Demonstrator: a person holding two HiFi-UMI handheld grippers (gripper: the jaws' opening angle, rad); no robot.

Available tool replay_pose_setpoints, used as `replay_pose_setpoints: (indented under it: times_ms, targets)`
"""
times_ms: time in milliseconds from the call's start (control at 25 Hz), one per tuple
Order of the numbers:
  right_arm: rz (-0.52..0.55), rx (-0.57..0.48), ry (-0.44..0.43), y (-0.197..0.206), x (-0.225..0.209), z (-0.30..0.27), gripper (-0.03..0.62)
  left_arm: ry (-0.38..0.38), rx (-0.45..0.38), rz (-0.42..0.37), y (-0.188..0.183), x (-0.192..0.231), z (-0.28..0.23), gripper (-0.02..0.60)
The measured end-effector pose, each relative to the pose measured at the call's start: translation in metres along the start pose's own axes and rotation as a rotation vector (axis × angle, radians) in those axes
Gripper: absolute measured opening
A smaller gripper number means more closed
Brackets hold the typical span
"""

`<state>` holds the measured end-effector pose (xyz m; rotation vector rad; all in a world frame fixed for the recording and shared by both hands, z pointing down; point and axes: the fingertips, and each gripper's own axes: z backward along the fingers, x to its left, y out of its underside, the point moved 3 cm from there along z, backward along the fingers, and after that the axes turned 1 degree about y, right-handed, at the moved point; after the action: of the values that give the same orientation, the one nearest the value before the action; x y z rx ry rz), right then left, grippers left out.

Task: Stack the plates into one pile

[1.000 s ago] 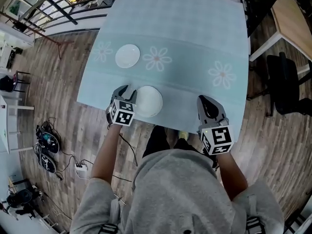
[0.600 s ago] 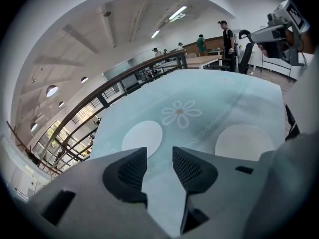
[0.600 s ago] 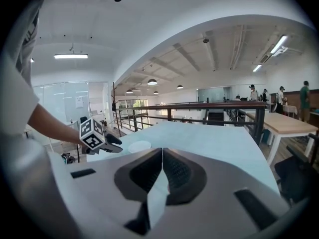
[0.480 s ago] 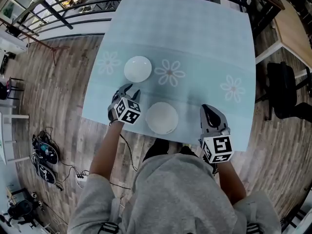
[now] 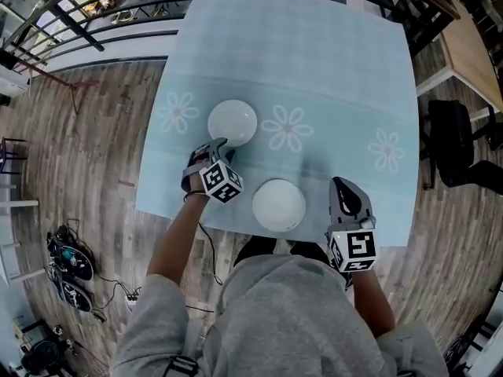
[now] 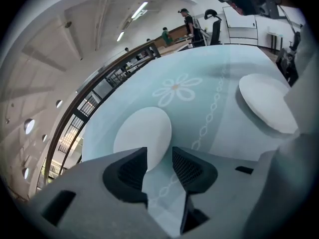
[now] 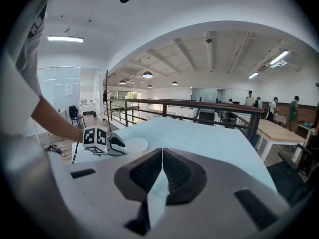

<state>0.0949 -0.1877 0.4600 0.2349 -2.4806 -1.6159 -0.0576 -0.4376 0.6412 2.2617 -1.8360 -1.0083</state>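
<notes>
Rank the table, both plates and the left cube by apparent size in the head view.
1. Table.
2. Near plate and far plate: about alike; the near one looks slightly bigger, perhaps only from nearness to the camera.
3. Left cube.

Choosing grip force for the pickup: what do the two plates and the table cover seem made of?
The far plate and near plate are plain white, smooth, with a soft sheen: probably glazed ceramic, possibly melamine. The table cover is pale blue with printed flowers and a faint check: cloth or vinyl, hard to tell.
</notes>
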Motion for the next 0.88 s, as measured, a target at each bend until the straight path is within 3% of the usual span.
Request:
replay_pose_setpoints:
  times_ms: [320,880]
  targets:
    - [0.003,0.005,0.055,0.000,0.002,0.001,0.028,0.037,-0.022,-0.136,-0.002,0.000,-0.006,0.158]
    - [0.046,-0.006,0.079,-0.002,0.014,0.003,0.028,0.046,-0.006,-0.275,-0.007,-0.004,-0.019,0.067]
